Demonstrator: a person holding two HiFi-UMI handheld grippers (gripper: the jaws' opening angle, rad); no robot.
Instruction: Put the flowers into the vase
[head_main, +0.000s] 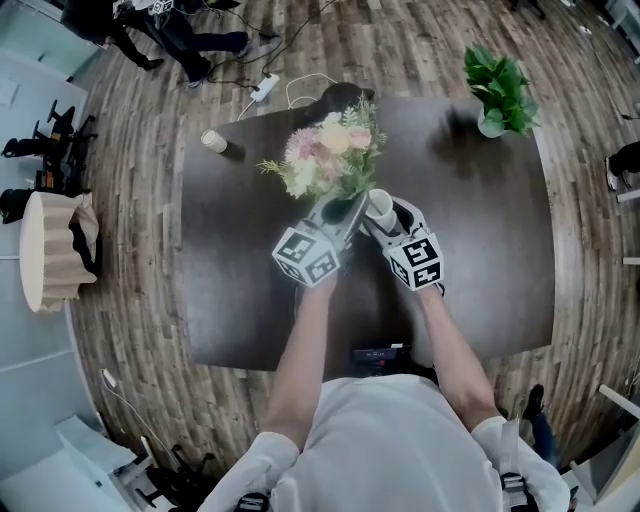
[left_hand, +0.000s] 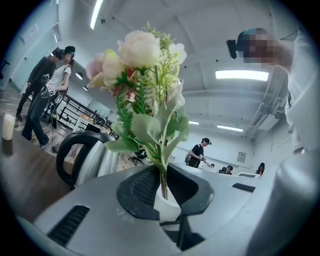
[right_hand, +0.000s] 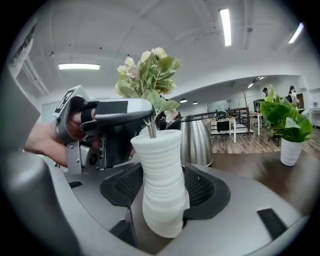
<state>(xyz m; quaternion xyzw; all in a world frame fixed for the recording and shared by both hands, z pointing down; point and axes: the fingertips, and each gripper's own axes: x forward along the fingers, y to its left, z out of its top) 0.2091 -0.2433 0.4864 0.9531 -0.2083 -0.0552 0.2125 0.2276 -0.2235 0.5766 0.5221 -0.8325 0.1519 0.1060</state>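
now left gripper (left_hand: 163, 189) clamped on flowers (left_hand: 142, 75) by the stems, upright, tips in mouth of vase (right_hand: 161, 175) directly below, middle of table (head_main: 250, 300); right gripper (right_hand: 162, 195) jaws spread wide round vase, not squeezing. likely next: straight down.

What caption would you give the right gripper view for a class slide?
Left gripper holds flowers, stems in the white vase between the jaws of the right gripper.
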